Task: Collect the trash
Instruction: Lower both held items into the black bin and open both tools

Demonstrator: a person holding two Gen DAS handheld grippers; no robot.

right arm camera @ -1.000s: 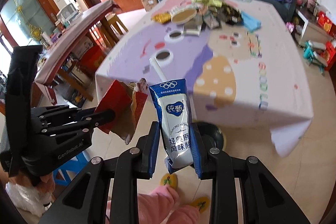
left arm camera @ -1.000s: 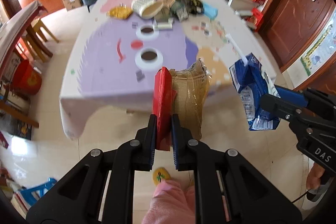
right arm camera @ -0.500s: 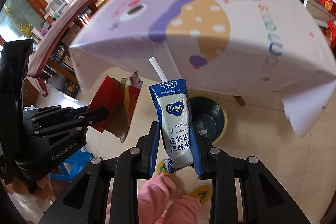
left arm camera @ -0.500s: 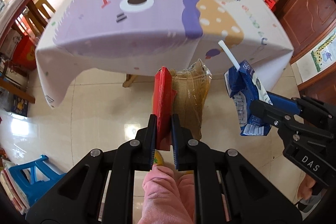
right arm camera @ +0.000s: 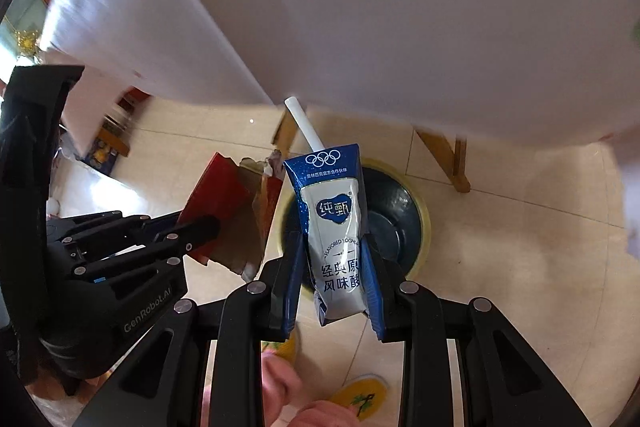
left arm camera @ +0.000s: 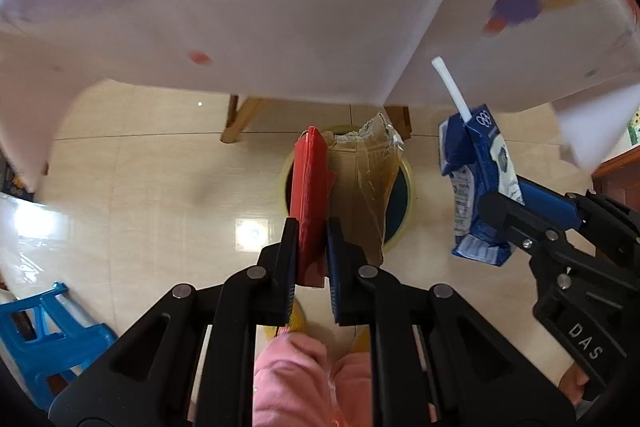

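Trash bin [right arm camera: 404, 223]: under both loads | left gripper [left arm camera: 312, 251] nipped tight on red wrapper [left arm camera: 308, 187] | right gripper [right arm camera: 334, 279] narrowly clamps yogurt carton [right arm camera: 334, 227] | tablecloth [right arm camera: 440, 7] blurred, bin partly hidden

We hold both black two-finger grippers pointing steeply downward, side by side. Our left gripper [left arm camera: 312, 247] has its jaws clamped nearly together on a thin piece; our right gripper [right arm camera: 334, 279] has its blue-padded jaws pressed against a wider piece.
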